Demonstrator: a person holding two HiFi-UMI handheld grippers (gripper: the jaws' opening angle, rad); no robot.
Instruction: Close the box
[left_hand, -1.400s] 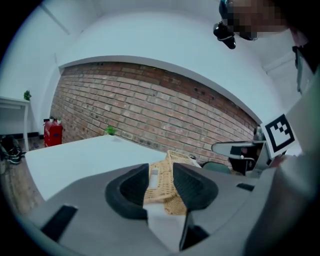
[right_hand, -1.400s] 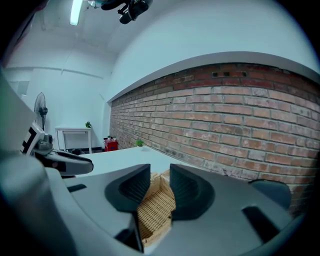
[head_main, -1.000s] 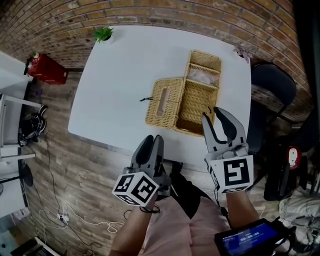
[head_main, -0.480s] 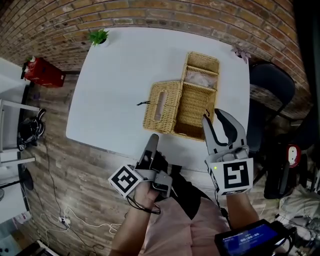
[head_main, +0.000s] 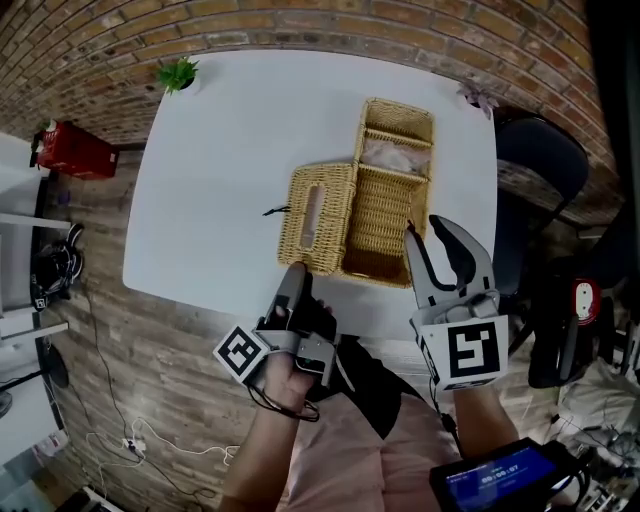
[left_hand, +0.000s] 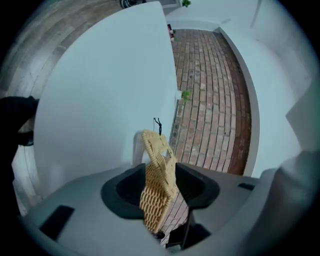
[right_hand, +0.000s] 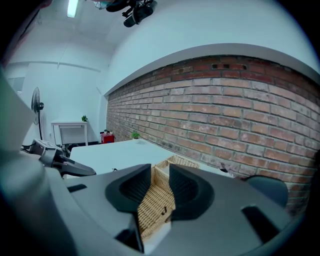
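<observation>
— Two woven halves: rectangular tan wicker box (head_main: 385, 215), slotted lid (head_main: 312, 215) lying open, on smooth white table (head_main: 230, 150).
— Left gripper (head_main: 293, 285), rolled sideways since, opens wide, lid between its jaws; right gripper (head_main: 428, 230), half-apart, narrows, gripping nothing.

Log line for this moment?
box open; lid lying left of it; left gripper at lid's near edge; jaws opening, lid between, ungripped

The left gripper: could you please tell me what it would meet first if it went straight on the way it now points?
Probably the open wicker lid, which lies straight ahead in line with the gap of the left gripper's opening jaws; nothing is pressed between them. Depth is hard to judge.
</observation>
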